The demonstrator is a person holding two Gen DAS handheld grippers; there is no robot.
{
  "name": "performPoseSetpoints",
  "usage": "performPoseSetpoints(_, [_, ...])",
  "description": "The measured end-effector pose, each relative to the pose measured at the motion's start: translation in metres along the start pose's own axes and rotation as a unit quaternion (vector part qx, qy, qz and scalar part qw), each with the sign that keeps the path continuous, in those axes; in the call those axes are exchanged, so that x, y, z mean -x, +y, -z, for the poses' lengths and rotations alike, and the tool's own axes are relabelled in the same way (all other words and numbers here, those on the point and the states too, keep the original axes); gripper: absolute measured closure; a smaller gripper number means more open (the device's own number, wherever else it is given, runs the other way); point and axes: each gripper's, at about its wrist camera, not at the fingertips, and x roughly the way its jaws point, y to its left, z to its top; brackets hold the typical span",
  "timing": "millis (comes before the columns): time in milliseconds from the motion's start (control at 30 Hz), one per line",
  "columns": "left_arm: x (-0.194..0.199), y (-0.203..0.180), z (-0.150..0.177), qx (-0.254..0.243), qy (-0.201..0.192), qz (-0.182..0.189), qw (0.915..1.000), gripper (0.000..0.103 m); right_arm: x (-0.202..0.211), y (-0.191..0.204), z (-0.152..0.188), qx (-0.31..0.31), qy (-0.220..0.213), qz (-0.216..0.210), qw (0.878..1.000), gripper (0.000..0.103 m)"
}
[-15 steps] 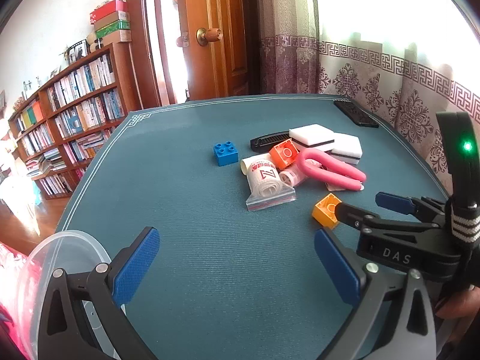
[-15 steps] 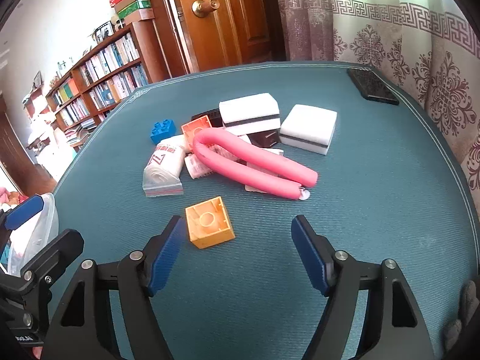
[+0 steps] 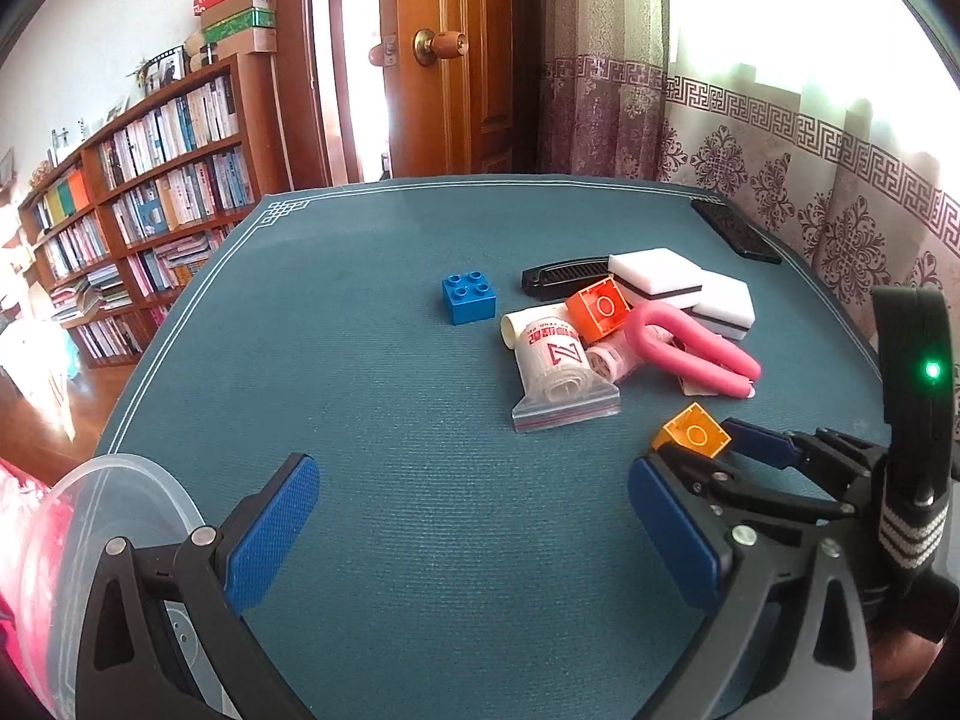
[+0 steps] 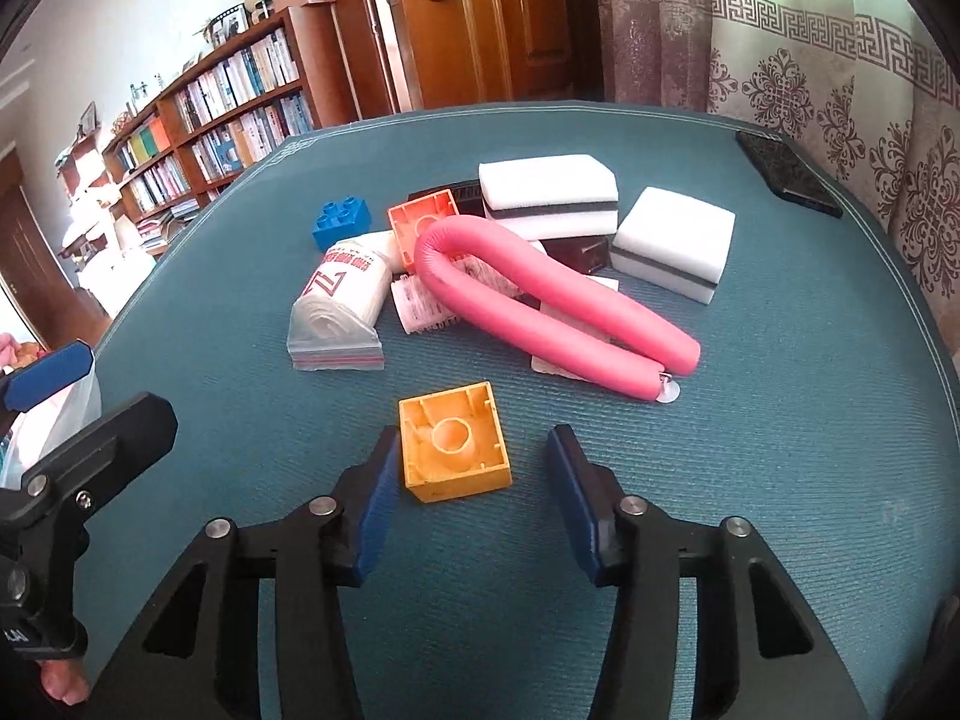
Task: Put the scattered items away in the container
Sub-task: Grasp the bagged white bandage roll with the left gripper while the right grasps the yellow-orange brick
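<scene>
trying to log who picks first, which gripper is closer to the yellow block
Right. The right gripper is open with the yellow block partly between its fingers, close to one pad. The left gripper is open over bare mat, off to the block's side, near the clear container.

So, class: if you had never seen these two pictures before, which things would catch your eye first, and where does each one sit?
The bent pink foam tube stands out, draped over the pile of clutter mid-table, with two white sponges just behind it. Nearest the camera, a yellow-orange block lies hollow side up between the open fingers of the right gripper. A lone blue brick sits apart, left of the pile.
</scene>
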Motion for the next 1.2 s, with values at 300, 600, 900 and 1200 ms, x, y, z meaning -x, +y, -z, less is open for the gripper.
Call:
performPoseSetpoints(300, [-0.02, -0.007, -0.011, 0.008, 0.02, 0.008, 0.9997, 0.0, 0.013, -0.024, 0.008, -0.039, -0.01, 0.002, 0.999, 0.066])
performPoseSetpoints(600, [-0.057, -0.019, -0.025, 0.02, 0.04, 0.004, 0.999, 0.0, 0.024, -0.053, 0.016, -0.074, -0.022, 0.019, 0.997, 0.066])
performPoseSetpoints(900, [-0.083, -0.014, -0.036, 0.052, 0.055, 0.01, 0.9971, 0.0, 0.024, -0.056, 0.018, -0.077, -0.025, 0.012, 0.997, 0.066])
performPoseSetpoints(1200, [-0.099, -0.012, -0.032, 0.056, 0.064, 0.013, 0.9963, 0.015, 0.023, -0.053, 0.018, -0.073, -0.023, 0.016, 0.997, 0.065])
